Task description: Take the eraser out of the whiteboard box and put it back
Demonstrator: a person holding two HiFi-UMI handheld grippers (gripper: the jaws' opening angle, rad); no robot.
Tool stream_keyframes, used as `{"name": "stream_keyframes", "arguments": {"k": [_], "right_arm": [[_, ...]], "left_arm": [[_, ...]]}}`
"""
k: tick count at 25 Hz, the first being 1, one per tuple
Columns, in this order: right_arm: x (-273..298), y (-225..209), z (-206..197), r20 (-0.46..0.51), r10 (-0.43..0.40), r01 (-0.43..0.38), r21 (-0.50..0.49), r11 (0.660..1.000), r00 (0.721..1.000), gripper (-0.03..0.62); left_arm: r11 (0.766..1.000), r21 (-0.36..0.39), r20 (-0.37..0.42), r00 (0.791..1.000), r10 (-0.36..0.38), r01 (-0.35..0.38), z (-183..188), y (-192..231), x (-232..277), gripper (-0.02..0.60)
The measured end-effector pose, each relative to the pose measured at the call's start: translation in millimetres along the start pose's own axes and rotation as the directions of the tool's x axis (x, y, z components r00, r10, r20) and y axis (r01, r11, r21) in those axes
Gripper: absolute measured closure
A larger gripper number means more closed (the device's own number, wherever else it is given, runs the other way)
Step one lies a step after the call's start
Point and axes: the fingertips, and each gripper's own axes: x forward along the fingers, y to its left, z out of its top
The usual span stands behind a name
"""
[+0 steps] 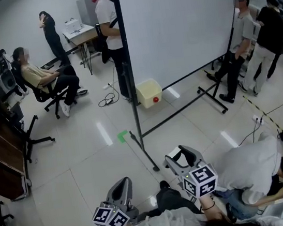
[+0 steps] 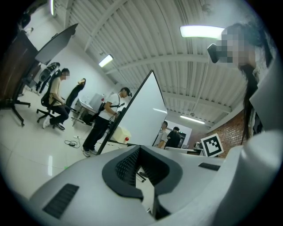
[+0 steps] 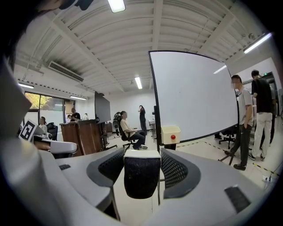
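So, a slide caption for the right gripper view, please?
Right gripper holds the eraser, facing the whiteboard and its box.

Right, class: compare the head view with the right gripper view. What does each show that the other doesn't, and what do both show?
Only the head view: the left gripper seen from above, and a green mark on the floor.
Only the right gripper view: the ceiling lights, and the dark face of the eraser clamped between the right gripper's jaws.
Both: the whiteboard, the cream box with a red spot at its foot, and the seated person.
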Motion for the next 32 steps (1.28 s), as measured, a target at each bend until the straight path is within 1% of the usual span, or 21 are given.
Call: {"name": "stream_keyframes", "arguments": {"k": [3,5,9,14,17,19,22,24,27,29,31,32], "right_arm": [[5.6,-11.5,4.3,0.006,-0.015,0.015,0.003,1.0,1.0,0.326],[15.0,-22.7,17.1,0.023,-0.024,0.024,-0.01,1.0,0.999,0.325],[43.7,-49.6,61.4,0.091,-0.037,0.043,-0.056,0.998,0.995,0.325],[100.4,-99.6,123.8,0.167,-0.065,0.084,-0.113,0.99,0.984,0.324],[143.6,-121.8,161.1,0.197,-0.055,0.084,-0.143,0.986,0.979,0.324],[175.8,-132.3,180.0,0.212,-0.043,0.077,-0.151,0.986,0.976,0.325],[226.3,-147.3,183.6,0.201,-0.042,0.073,-0.151,0.986,0.979,0.324],[258.4,-156.3,171.7,0.166,-0.043,0.068,-0.146,0.987,0.985,0.324],[295.4,-170.6,146.7,0.107,-0.057,0.072,-0.142,0.987,0.993,0.324],[314.3,-178.7,126.1,0.065,-0.066,0.076,-0.156,0.985,0.996,0.324],[333.1,-183.8,101.9,0.001,-0.058,0.057,-0.167,0.984,0.998,0.321],[341.1,-186.5,89.3,-0.038,-0.055,0.048,-0.166,0.985,0.998,0.318]], "left_arm": [[1.0,-0.016,0.012,1.0,0.024,-0.023,3.7,8.3,3.5,0.594],[0.999,-0.028,0.026,0.999,0.041,-0.04,8.1,14.2,8.6,0.594],[0.998,-0.033,0.04,0.998,0.056,-0.055,14.6,26.2,26.9,0.594],[0.996,-0.051,0.09,0.992,0.084,-0.08,34.6,40.1,58.5,0.594],[0.993,-0.045,0.135,0.985,0.11,-0.105,51.6,48.1,73.7,0.593],[0.989,-0.052,0.165,0.975,0.147,-0.141,63.1,55.3,78.4,0.594],[0.972,-0.075,0.2,0.952,0.233,-0.223,73.9,69.7,73.3,0.594],[0.954,-0.089,0.226,0.927,0.299,-0.287,77.7,79.7,63.3,0.594],[0.921,-0.117,0.26,0.884,0.389,-0.371,78.2,95.7,48.3,0.594],[0.898,-0.138,0.272,0.855,0.441,-0.418,80.0,103.7,39.8,0.594],[0.883,-0.149,0.284,0.836,0.469,-0.445,85.4,108.4,35.8,0.594],[0.881,-0.148,0.289,0.832,0.473,-0.449,88.0,109.6,36.1,0.594]]}}
